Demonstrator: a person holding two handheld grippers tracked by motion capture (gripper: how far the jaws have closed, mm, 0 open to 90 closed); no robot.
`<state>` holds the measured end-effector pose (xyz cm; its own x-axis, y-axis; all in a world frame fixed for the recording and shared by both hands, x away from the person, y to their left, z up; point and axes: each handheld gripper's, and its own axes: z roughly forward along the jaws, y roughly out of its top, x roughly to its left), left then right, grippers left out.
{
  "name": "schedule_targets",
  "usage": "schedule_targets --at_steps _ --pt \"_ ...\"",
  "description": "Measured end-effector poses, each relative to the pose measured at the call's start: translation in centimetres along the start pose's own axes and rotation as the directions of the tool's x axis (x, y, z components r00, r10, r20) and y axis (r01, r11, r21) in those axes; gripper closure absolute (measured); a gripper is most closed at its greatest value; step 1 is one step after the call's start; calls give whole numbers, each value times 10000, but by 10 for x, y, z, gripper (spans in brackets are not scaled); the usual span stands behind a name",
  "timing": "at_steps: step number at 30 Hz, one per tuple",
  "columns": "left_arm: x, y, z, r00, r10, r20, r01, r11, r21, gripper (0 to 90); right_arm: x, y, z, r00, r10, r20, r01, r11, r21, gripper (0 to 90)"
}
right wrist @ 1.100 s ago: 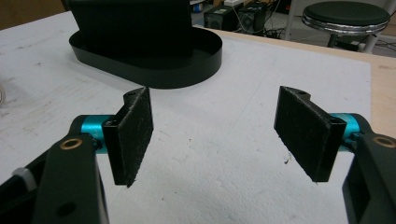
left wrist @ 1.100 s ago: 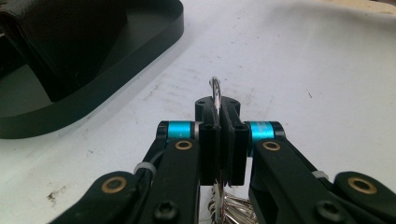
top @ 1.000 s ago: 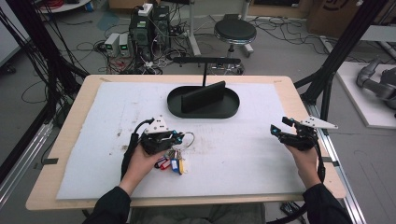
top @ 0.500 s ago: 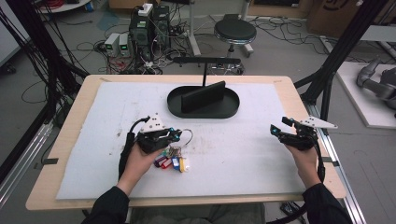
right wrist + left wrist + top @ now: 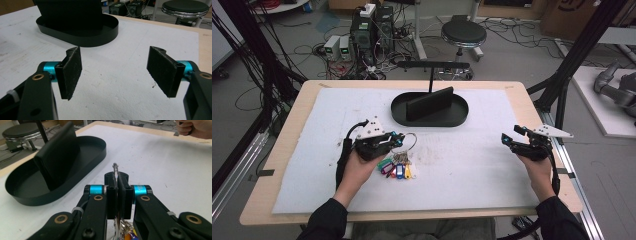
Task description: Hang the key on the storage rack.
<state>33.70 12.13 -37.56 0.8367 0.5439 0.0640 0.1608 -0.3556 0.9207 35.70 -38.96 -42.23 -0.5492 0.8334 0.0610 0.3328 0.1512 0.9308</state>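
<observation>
On the left of the desk (image 5: 302,150), our left tool (image 5: 398,140) has its jaws pressed together on the metal key ring (image 5: 115,168), whose loop pokes up between the pads in the left gripper view; we judge the grip is on the ring itself so that the bunch of keys (image 5: 398,169) with its coloured tags can hang or trail free beneath. In the high view the tags lie fanned on the white mat (image 5: 462,165) just beside that tool, and we cannot tell whether they rest there or are barely lifted. Farther in, the black oval tray (image 5: 412,119) holds a dark upright wallet-like item (image 5: 430,103), its far side hidden. On the right, our right tool (image 5: 511,142) hovers well apart from everything, jaws spread wide and empty, probably kept clear in reserve.
</observation>
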Motion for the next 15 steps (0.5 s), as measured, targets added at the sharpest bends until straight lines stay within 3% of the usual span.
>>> schedule_targets --at_steps 15 --pt "17 31 -15 9973 178 -708 -217 9982 -550 863 -2 0 2 10000 38 38 -38 10000 -52 287"
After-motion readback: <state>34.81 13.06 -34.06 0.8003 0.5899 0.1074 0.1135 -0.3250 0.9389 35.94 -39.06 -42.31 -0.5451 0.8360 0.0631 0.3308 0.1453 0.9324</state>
